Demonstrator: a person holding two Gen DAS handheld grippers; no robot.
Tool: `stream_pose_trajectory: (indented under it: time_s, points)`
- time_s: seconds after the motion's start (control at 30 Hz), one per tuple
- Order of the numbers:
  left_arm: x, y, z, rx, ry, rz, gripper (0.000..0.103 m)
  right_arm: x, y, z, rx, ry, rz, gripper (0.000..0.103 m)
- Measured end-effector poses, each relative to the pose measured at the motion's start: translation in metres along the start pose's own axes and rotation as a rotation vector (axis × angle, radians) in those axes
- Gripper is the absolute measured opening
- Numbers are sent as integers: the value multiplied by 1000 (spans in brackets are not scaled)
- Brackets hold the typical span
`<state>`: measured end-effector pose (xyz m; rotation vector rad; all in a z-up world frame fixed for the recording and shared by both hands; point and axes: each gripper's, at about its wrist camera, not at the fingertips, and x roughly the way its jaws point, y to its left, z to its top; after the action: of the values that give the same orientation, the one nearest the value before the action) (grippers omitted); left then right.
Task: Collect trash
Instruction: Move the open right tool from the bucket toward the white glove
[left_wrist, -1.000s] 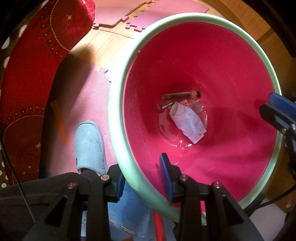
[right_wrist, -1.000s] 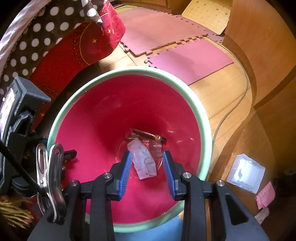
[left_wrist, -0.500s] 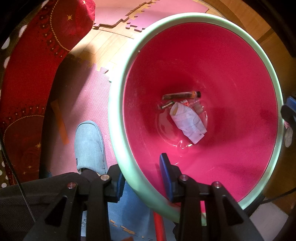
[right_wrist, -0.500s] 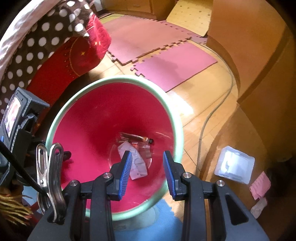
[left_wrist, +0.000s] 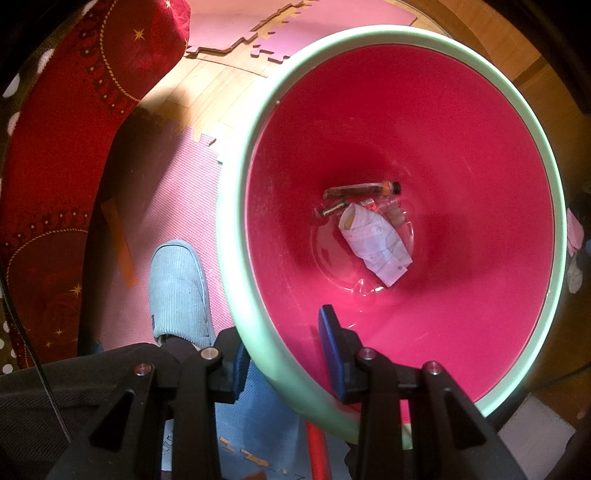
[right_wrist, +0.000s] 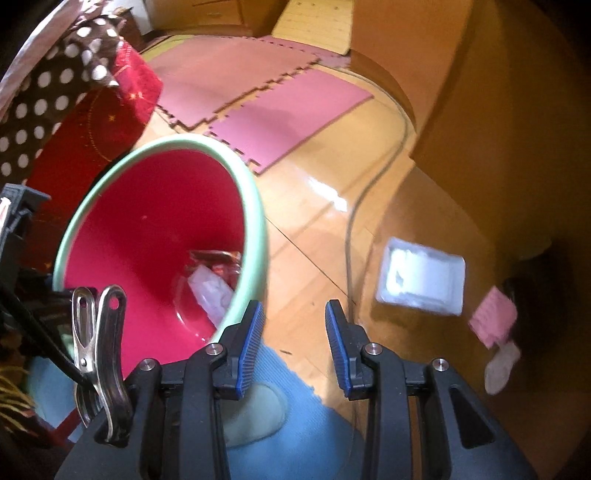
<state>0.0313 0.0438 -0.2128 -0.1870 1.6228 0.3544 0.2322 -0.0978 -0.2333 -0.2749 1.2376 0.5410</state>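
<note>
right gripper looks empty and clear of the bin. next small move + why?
Probably carry the right gripper toward the white tray on the wood floor and lower over it. Its fingers hold nothing and now sit past the bin rim, the tray is the nearest loose trash, and the left gripper is clamped on the bin rim, steadying it.

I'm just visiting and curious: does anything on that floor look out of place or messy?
Yes. A white plastic tray lies loose on the wooden floor right of the red bin, with a pink scrap and a pale scrap beyond it near the wall. They look like litter, unlike the crumpled paper already in the bin.
</note>
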Motion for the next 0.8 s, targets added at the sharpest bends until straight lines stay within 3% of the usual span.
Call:
stream_pose_trajectory:
  time_s: [0.4, 0.8]
  points:
    - [0, 0, 0, 1, -1, 1, 36, 19, -39, -40, 156, 48, -21, 36]
    - [0, 0, 0, 1, -2, 2, 36, 25, -64, -49, 230, 56, -50, 36]
